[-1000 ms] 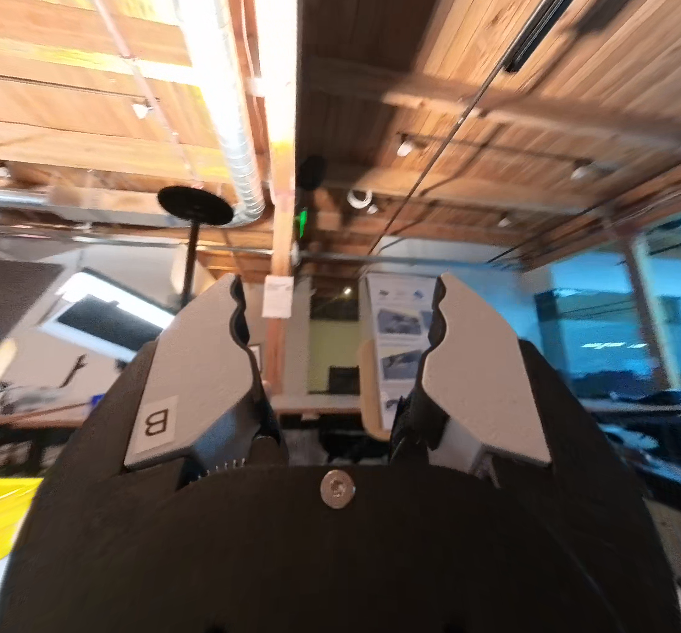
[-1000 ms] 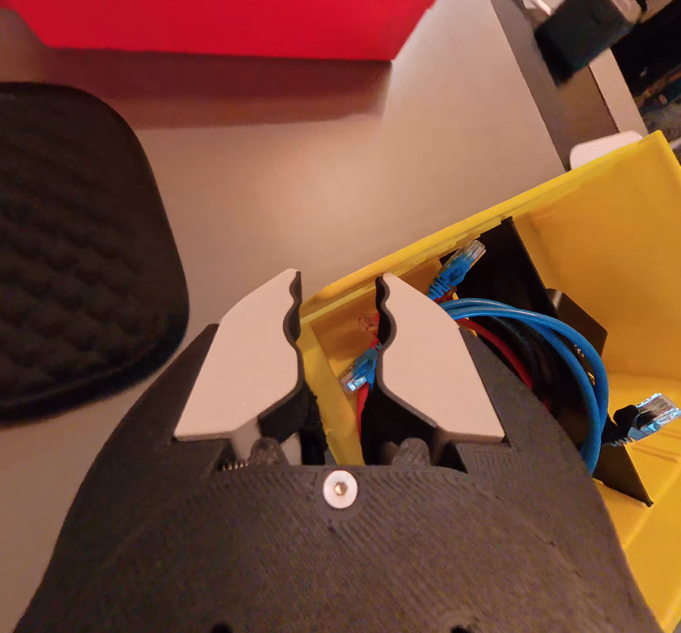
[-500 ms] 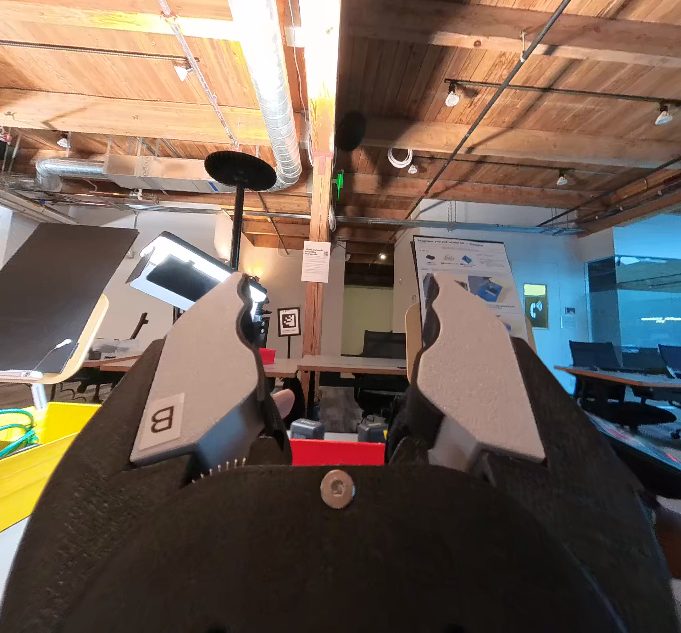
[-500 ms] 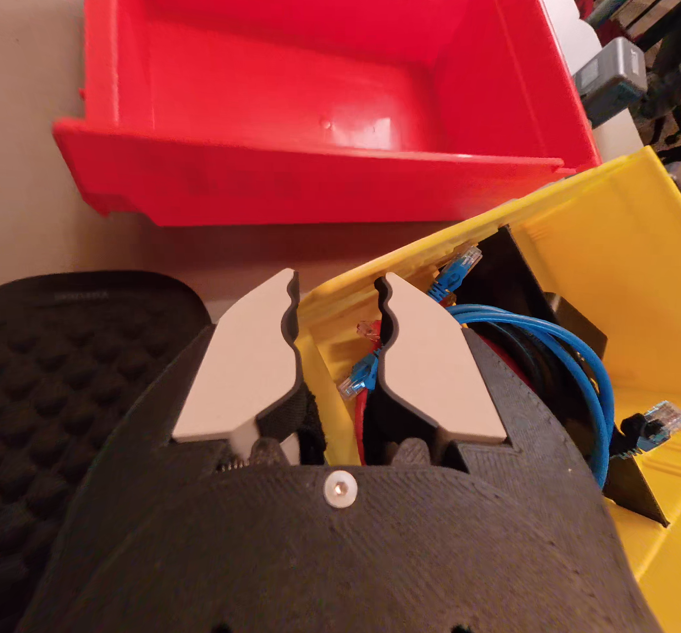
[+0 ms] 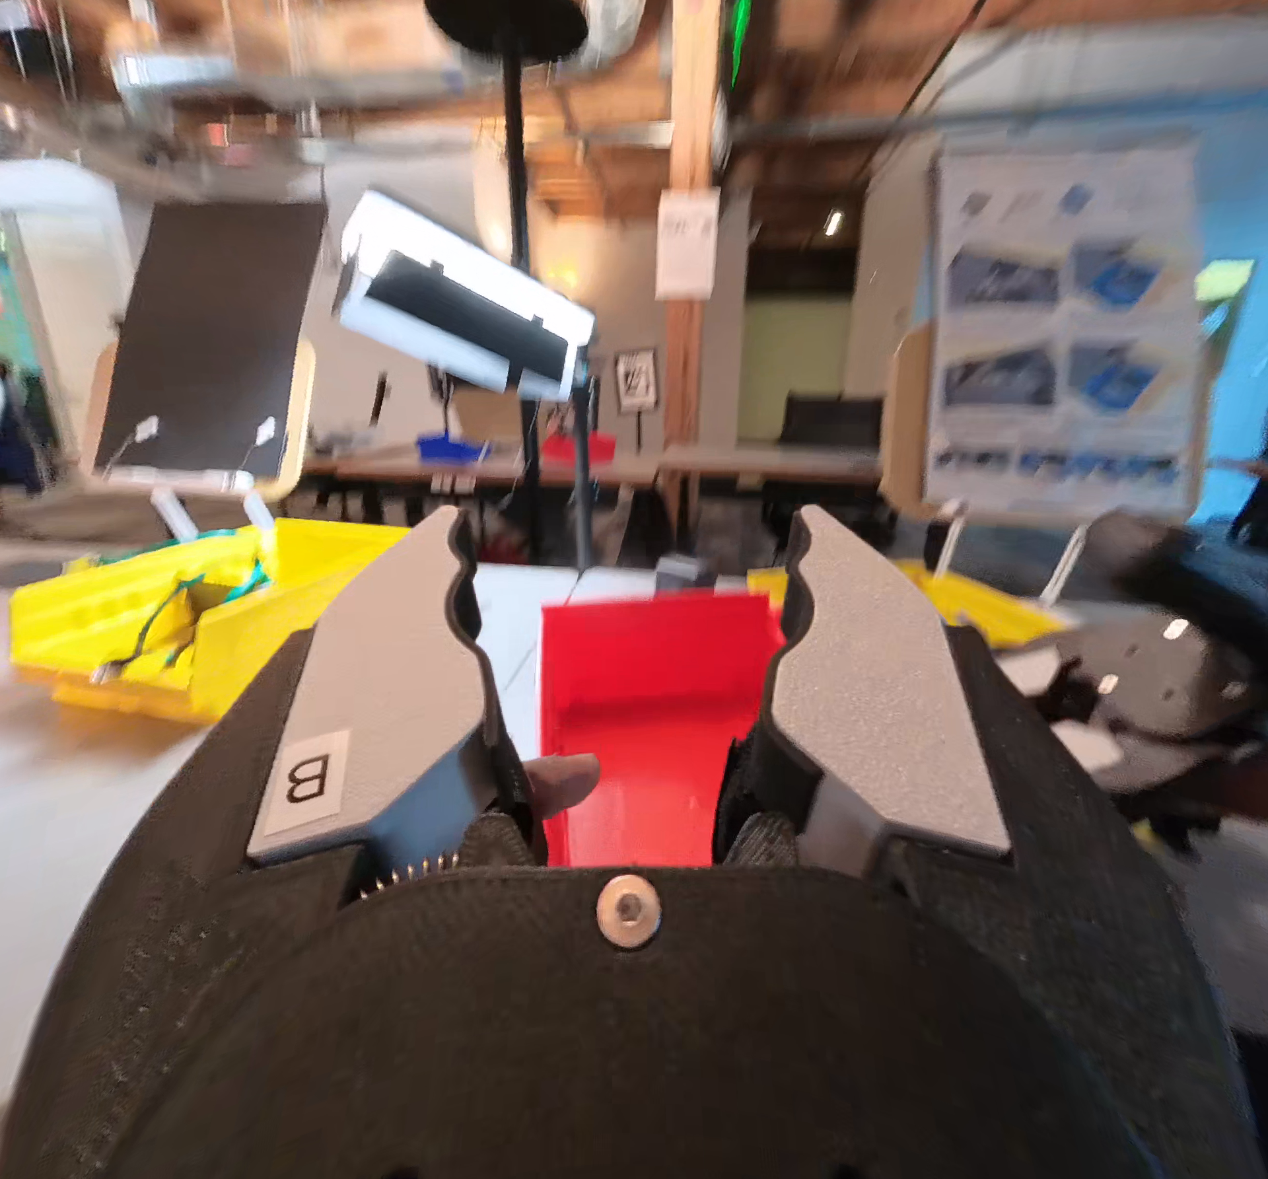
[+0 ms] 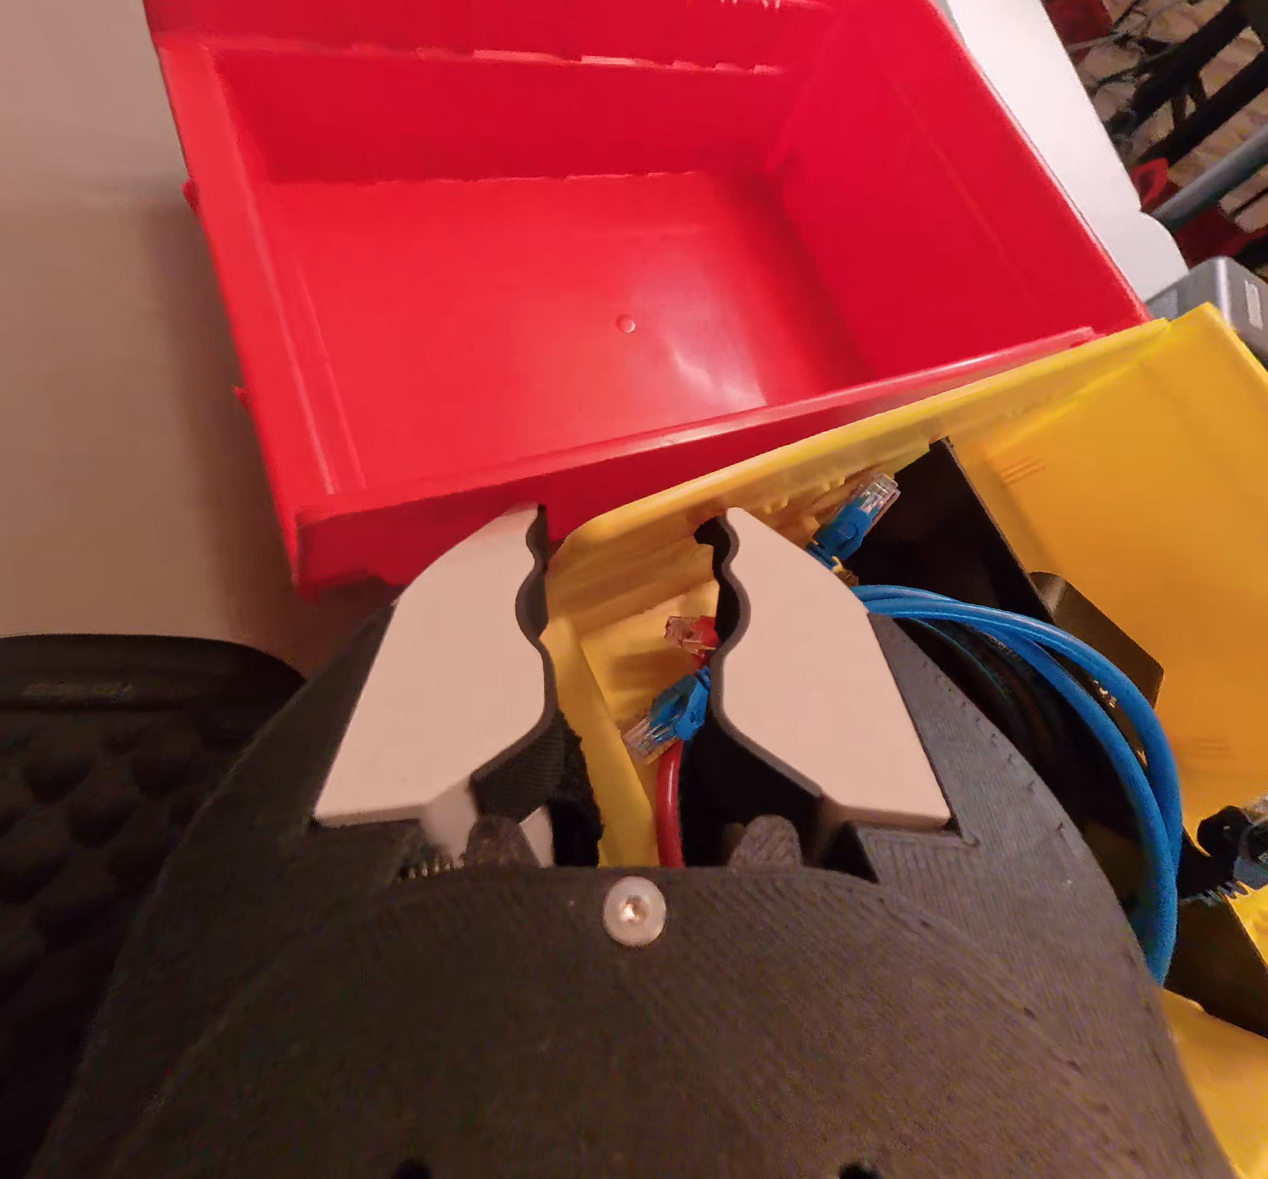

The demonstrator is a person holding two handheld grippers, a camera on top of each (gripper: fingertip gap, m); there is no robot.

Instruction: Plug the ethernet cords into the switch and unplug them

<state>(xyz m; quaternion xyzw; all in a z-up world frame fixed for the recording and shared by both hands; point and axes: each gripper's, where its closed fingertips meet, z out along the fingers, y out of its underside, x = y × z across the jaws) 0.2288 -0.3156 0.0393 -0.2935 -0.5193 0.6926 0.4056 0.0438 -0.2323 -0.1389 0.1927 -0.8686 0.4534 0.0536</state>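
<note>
So the pale bench (image 6: 82, 322) is carrying everything here, smooth matte top, and the biggest thing sitting on it is a glossy red plastic bin (image 6: 521, 295), boxy with ribbed walls and nothing inside, reaching toward the far edge. Right up against its near rim a yellow bin (image 6: 1098, 460) of the same moulded plastic is leaning in at an angle, touching it. A black quilted pad (image 6: 103, 768) with a dimpled texture is lying at the near left edge. Inside the yellow bin the ethernet cords are sitting coiled: a loop of blue cord (image 6: 1070, 679), rubbery and round, with clear plugs on blue boots, plus a red cord (image 6: 669, 810). No switch that I can make out. The right gripper (image 6: 631, 528) is straddling the yellow bin's wall, grey wavy-edged fingers spread with a gap, not pinching anything. The left gripper (image 5: 628, 542) is hanging wide open over the red bin, all blurry.
</note>
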